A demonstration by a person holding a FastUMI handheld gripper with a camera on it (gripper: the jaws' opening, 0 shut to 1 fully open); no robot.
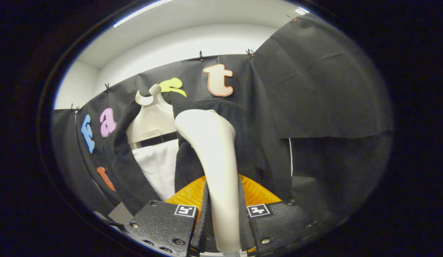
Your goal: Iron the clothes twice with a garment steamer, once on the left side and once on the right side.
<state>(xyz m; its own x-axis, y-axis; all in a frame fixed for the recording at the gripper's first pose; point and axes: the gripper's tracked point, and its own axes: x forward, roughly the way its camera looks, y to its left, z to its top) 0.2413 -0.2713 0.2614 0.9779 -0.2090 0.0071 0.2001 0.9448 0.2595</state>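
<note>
My gripper point(223, 205) is shut on the white handle of the garment steamer point(212, 150), which rises between the two fingers. The steamer's rounded head leans against the right front panel of a dark jacket point(257, 142). The jacket hangs open on a white hanger point(152, 119) with a hook at its top. A white shirt front point(160, 166) shows between the jacket's two panels, left of the steamer. The steamer's face is hidden against the cloth.
Black cloth forms the booth wall point(325, 89) behind and to the right of the jacket. A white wall and ceiling point(193, 39) rise above it. A grey surface corner point(119, 214) shows left of the fingers.
</note>
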